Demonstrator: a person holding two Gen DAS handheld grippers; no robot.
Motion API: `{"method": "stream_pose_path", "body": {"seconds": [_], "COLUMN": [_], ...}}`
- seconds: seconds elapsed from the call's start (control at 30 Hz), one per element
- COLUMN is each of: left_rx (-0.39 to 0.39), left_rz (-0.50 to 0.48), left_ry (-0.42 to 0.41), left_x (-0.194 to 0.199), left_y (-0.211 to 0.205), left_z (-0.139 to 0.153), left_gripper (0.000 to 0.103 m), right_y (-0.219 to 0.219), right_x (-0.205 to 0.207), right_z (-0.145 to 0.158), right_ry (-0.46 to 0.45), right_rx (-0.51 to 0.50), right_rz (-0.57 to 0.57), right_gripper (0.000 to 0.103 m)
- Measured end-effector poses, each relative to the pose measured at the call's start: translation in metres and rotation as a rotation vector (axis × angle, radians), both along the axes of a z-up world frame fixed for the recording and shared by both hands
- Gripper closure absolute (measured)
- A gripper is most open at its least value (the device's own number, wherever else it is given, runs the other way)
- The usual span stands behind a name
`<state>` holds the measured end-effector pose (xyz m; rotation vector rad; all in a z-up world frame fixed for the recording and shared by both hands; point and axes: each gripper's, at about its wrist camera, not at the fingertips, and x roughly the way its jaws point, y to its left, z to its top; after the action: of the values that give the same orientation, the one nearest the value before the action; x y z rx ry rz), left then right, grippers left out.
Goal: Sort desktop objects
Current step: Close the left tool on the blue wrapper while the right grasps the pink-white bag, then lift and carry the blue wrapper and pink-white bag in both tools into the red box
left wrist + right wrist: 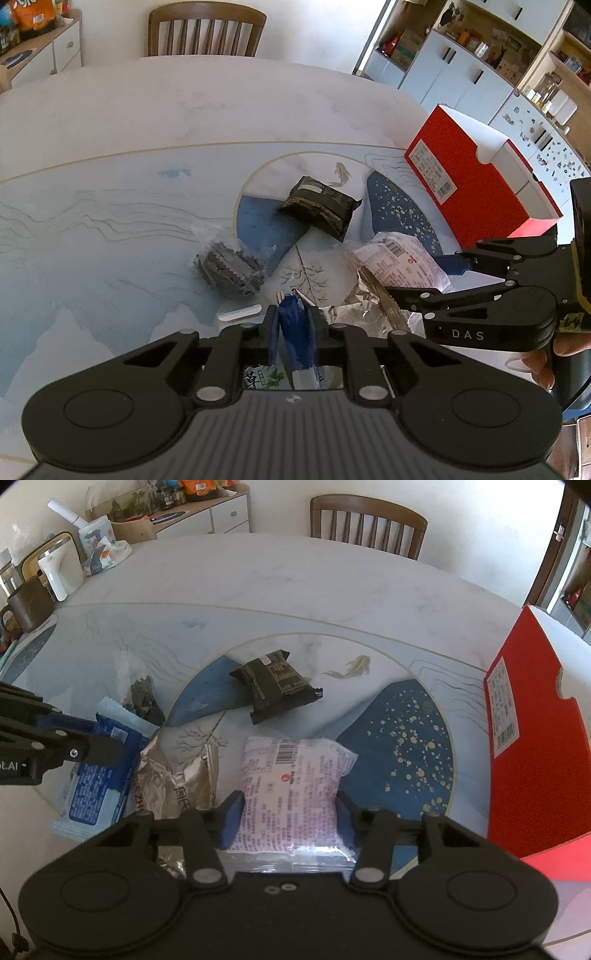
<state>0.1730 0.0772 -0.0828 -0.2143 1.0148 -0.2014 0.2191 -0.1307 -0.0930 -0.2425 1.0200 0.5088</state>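
Note:
A blue snack packet (295, 339) stands pinched between the jaws of my left gripper (293, 314), which is shut on it. The right wrist view shows the same blue packet (92, 794) lying at the table's left with the left gripper (120, 747) on its upper end. My right gripper (290, 812) straddles a pink-and-white printed packet (291, 775), with a pad touching each side. A crumpled silver foil packet (177, 775) lies between the two. A black packet (275, 683) rests further out. A clear bag of dark grey pieces (229, 269) sits to the left.
An open red box (476, 184) stands at the table's right edge. A brown mug (27, 605), a white dispenser (59, 572) and a tissue pack crowd the far left corner. A wooden chair (367, 520) stands behind the table. A small white strip (240, 314) lies near my left fingers.

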Motion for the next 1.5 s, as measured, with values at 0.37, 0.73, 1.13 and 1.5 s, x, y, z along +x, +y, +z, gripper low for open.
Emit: {"method": "stream_pose_path", "body": {"seconds": [0.37, 0.73, 1.13, 1.5], "left_rx": [-0.012, -0.024, -0.041, -0.078], "left_rz": [0.005, -0.002, -0.034, -0.091], "left_ry": [-0.009, -0.029, -0.060, -0.087], "left_x": [-0.002, -0.009, -0.011, -0.008], "left_y": [-0.001, -0.001, -0.013, -0.036], "left_z": [0.005, 0.017, 0.035, 0.056], "left_gripper": [0.089, 0.090, 0.090, 0.090], "right_y": [-0.007, -0.018, -0.036, -0.063], "right_x": [-0.003, -0.013, -0.025, -0.039], "right_z": [0.011, 0.027, 0.046, 0.068], "right_ry": [-0.008, -0.024, -0.042, -0.061], "right_rx": [0.021, 0.056, 0.092, 0.116], "right_rz": [-0.021, -0.045, -0.071, -0.102], "right_gripper": [0.055, 0.055, 0.055, 0.055]}}
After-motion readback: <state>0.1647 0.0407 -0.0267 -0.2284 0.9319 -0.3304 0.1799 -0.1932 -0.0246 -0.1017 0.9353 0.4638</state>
